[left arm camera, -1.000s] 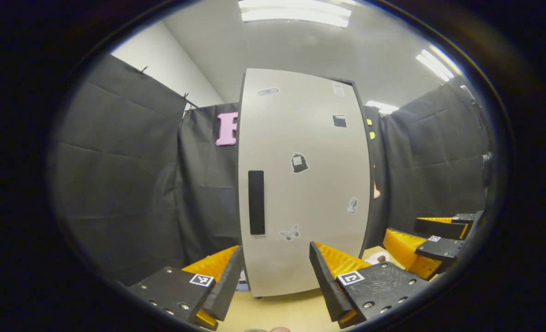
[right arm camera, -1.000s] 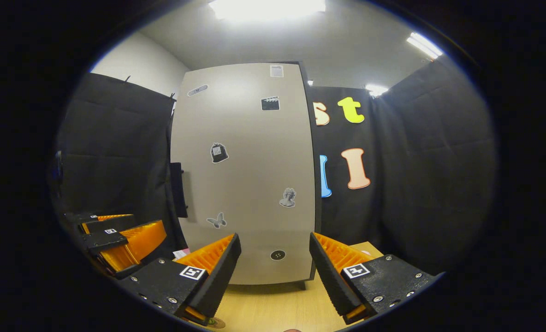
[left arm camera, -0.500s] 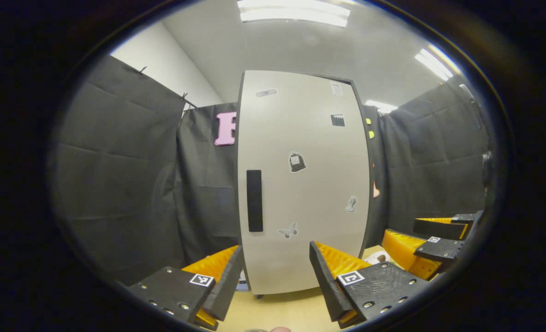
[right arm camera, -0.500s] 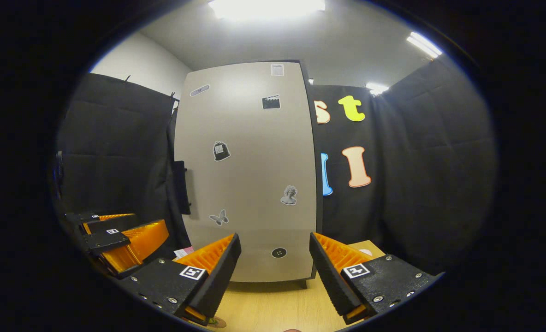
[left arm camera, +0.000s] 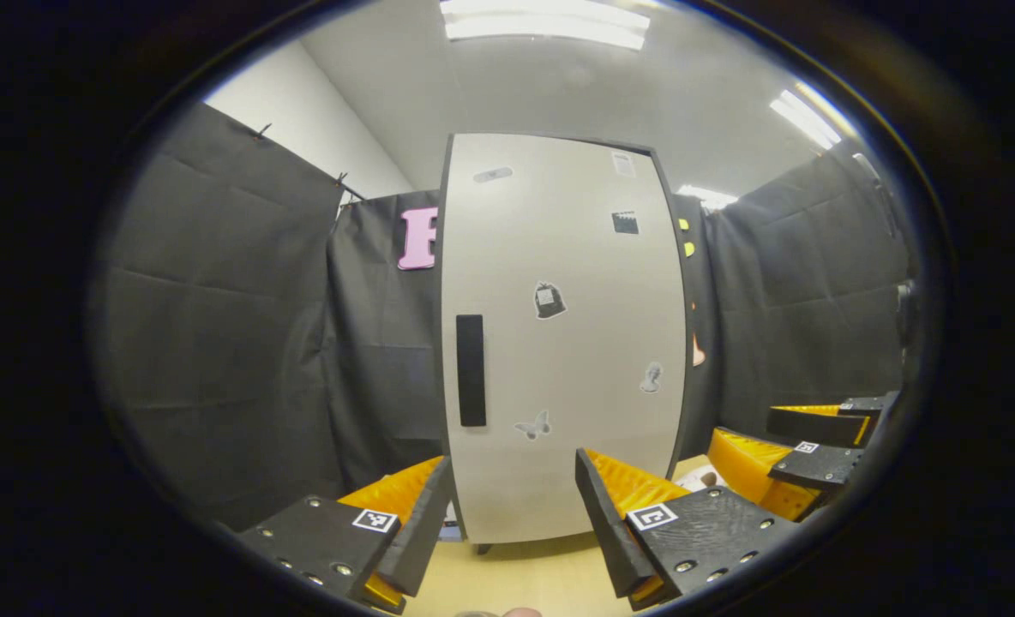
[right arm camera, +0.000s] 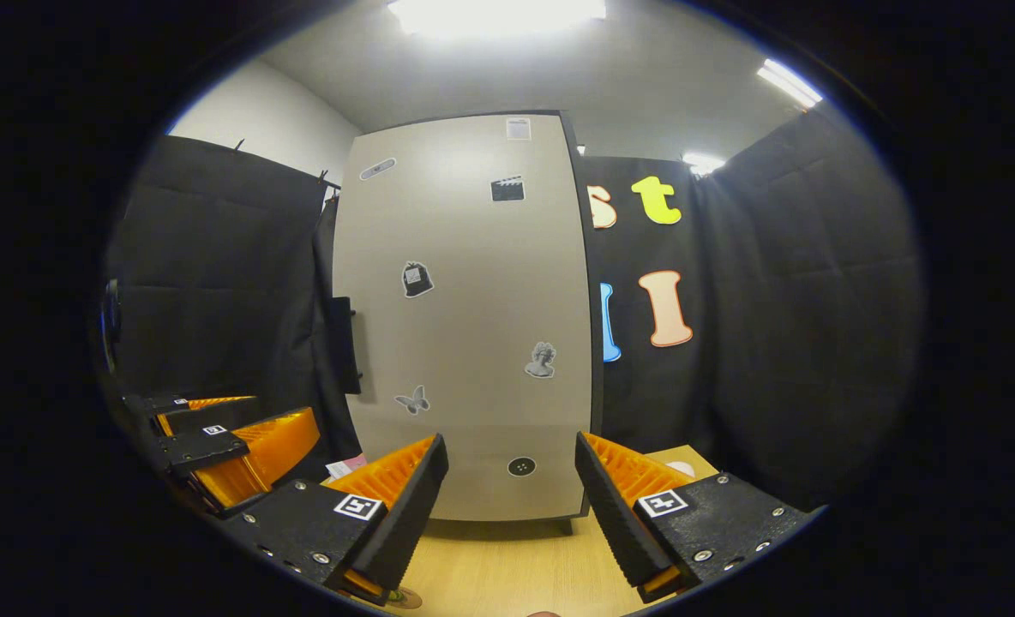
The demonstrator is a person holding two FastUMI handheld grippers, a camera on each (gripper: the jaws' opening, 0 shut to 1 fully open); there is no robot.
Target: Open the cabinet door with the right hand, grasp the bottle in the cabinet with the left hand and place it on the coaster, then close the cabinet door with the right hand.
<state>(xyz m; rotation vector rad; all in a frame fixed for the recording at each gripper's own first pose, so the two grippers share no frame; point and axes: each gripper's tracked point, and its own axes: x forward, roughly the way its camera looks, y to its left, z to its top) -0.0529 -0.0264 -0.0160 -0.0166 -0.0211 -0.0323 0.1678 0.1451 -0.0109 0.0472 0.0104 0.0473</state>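
Ahead of the left gripper (left arm camera: 512, 514) and right gripper (right arm camera: 512, 506), both gaping apart and holding nothing, the cabinet door (left arm camera: 563, 343) is sitting closed, hiding its contents.

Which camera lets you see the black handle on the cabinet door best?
The left gripper view: the handle faces the camera as a full black bar on the cabinet door. In the right gripper view it is seen edge-on, sticking out at the door's left side.

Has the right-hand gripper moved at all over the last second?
Yes. In the right gripper view, the cabinet door has drifted rightward past the right gripper, so it swung slightly left, jaws open.
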